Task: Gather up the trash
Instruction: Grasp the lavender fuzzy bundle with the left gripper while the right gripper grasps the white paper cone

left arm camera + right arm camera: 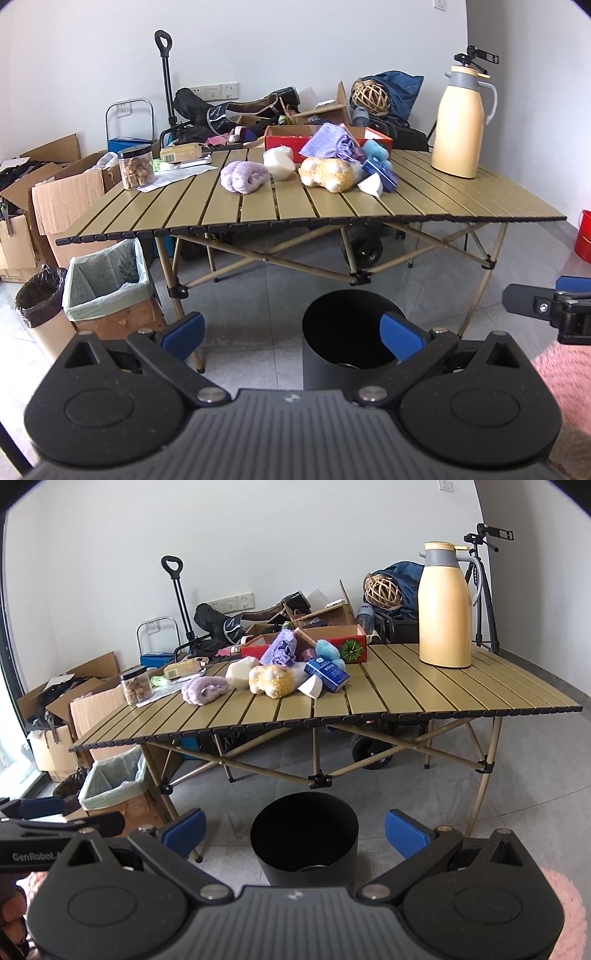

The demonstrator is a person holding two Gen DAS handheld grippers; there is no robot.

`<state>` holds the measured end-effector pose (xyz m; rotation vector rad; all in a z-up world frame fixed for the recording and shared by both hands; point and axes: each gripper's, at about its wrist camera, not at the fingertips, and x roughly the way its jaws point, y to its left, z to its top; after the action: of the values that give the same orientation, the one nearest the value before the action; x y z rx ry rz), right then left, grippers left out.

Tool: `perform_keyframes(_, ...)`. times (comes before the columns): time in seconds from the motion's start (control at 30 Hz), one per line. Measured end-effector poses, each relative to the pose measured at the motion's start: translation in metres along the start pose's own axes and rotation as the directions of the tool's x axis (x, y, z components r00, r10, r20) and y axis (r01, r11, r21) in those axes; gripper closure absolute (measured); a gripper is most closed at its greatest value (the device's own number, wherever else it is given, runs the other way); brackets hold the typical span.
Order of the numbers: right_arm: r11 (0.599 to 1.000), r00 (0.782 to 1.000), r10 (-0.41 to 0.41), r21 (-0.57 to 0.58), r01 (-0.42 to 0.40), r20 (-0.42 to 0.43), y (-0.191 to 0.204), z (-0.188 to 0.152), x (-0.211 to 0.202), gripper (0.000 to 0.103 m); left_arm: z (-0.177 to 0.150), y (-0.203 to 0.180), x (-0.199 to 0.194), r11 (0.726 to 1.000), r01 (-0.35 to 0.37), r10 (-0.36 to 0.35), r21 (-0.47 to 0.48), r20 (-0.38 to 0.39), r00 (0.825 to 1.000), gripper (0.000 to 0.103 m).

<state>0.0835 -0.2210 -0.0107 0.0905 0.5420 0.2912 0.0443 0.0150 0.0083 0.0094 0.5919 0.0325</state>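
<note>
Both grippers hang low in front of the folding surface [332, 206], empty and not yet near anything. The left gripper [291, 332] has its jaws spread wide, and so does the right gripper [295, 830]; in each view the blue pads frame bare floor and the black bin [304, 838] at lower centre. The bin stands on the floor just in front of the surface, open mouth up, likely set there so that trash can be dropped straight in from the edge.

The trash lies in a cluster at the middle of the surface: a purple wad [243, 177], a white lump [279, 162], a yellow-white crumpled bundle [327, 173], a white paper cup [312, 686] on its side, a blue carton [327, 672] and a purple wrapper [327, 142]. Some of the pieces touch. A snack jar [136, 166] at the left and a thermos [458, 122] at the upper right stand apart and probably are not trash.

A lined box [107, 280] and a bagged pail [40, 302] sit at the lower left, beside the surface's leg. The pickup has not begun; the nearest pieces seem easiest first.
</note>
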Motion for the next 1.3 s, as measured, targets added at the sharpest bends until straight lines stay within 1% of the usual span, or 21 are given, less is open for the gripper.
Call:
perform_keyframes(0.23, 1.000, 1.000, -0.006, -0.006, 0.006, 0.028, -0.010, 0.020, 0.033, 0.000, 0.018, 0.003, 0.035, 1.000, -0.007, 0.008, -0.012, 0.006, 1.000, 0.000)
perform_keyframes(0.33, 1.000, 0.999, -0.010, -0.014, 0.010, 0.052, -0.014, 0.031, 0.046, 0.000, 0.030, 0.004, 0.052, 1.000, -0.001, 0.002, -0.029, 0.021, 1.000, 0.000)
perform_keyframes(0.43, 1.000, 0.998, -0.011, 0.005, 0.011, 0.061, -0.019, 0.040, 0.060, 0.000, 0.039, 0.005, 0.068, 0.999, 0.011, -0.010, -0.045, 0.029, 1.000, 0.000)
perform_keyframes(0.53, 1.000, 0.997, 0.021, 0.020, -0.023, 0.079, -0.025, 0.049, 0.074, 0.000, 0.048, 0.003, 0.084, 0.999, 0.022, -0.021, -0.034, 0.043, 0.999, 0.000)
perform_keyframes(0.6, 0.999, 0.994, 0.047, 0.008, -0.048, 0.100, -0.026, 0.056, 0.083, 0.000, 0.056, 0.001, 0.095, 0.999, 0.033, -0.032, -0.018, 0.048, 0.998, 0.000)
perform_keyframes(0.67, 0.999, 0.991, 0.045, -0.007, -0.045, 0.129, -0.024, 0.063, 0.090, 0.000, 0.064, 0.001, 0.103, 0.999, 0.035, -0.034, -0.020, 0.061, 0.998, 0.000)
perform_keyframes(0.93, 0.999, 0.985, 0.015, -0.032, -0.010, 0.169, -0.016, 0.104, 0.143, 0.000, 0.108, 0.016, 0.137, 0.995, 0.008, 0.006, -0.101, 0.136, 0.991, 0.000)
perform_keyframes(1.1, 1.000, 0.985, -0.014, -0.024, 0.018, 0.170, -0.014, 0.126, 0.181, 0.000, 0.133, 0.026, 0.165, 0.988, -0.021, 0.040, -0.156, 0.126, 0.991, 0.000)
perform_keyframes(1.23, 0.999, 0.985, -0.032, -0.027, 0.037, 0.171, -0.014, 0.137, 0.208, 0.000, 0.145, 0.035, 0.187, 0.982, -0.039, 0.063, -0.186, 0.127, 0.990, 0.000)
perform_keyframes(1.3, 0.998, 0.983, -0.055, -0.019, 0.059, 0.174, -0.014, 0.141, 0.223, 0.000, 0.152, 0.041, 0.203, 0.978, -0.063, 0.087, -0.199, 0.112, 0.990, 0.000)
